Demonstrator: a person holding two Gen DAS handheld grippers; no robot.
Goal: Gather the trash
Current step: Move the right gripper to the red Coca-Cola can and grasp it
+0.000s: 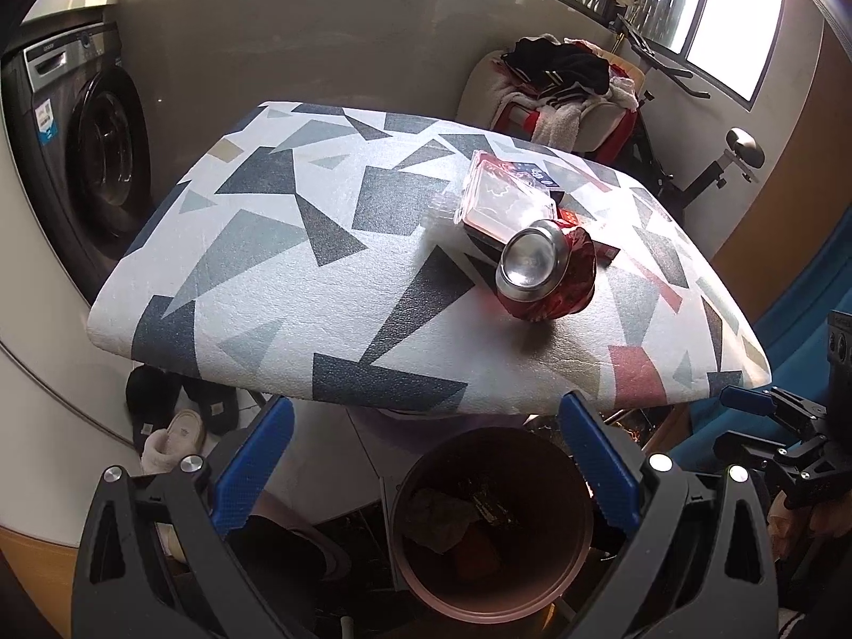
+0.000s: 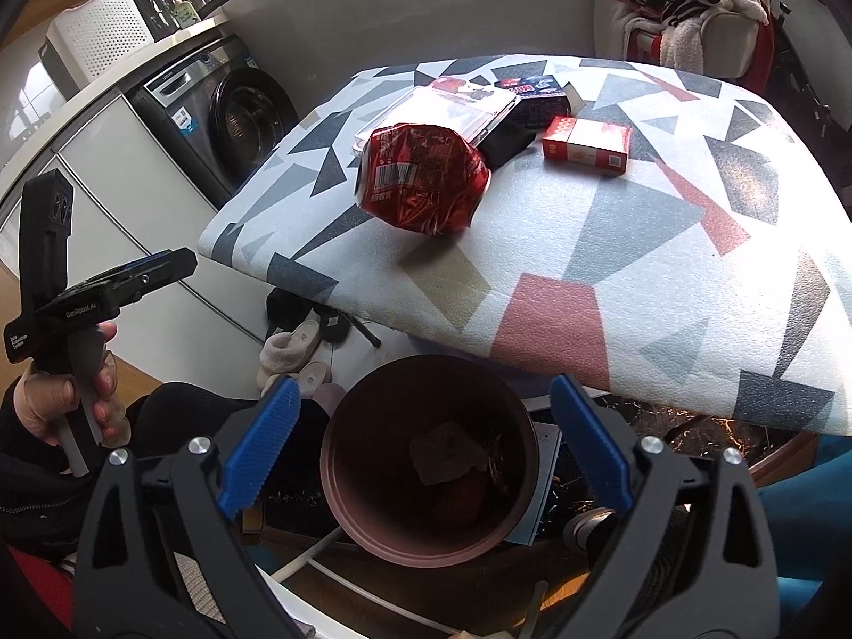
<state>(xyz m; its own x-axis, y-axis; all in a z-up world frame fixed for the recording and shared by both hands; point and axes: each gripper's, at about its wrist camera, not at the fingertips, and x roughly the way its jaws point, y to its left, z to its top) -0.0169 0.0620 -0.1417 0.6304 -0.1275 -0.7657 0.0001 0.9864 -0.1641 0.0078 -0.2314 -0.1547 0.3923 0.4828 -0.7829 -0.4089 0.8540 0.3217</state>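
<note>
A crushed red soda can (image 1: 546,271) (image 2: 423,181) lies on the patterned table (image 1: 298,266) (image 2: 639,245). Behind it are a clear plastic box (image 1: 503,202) (image 2: 452,112), a dark packet (image 2: 532,93) and a red carton (image 2: 586,146). A brown bin (image 1: 492,522) (image 2: 431,458) stands on the floor below the table's near edge, with trash inside. My left gripper (image 1: 426,463) is open and empty above the bin. My right gripper (image 2: 426,447) is open and empty above the bin too, and shows at the left wrist view's right edge (image 1: 767,415).
A washing machine (image 1: 90,144) (image 2: 229,117) stands left of the table. A chair heaped with clothes (image 1: 564,90) (image 2: 687,5) is behind it. Slippers (image 1: 170,426) (image 2: 298,341) lie on the floor under the table's left edge.
</note>
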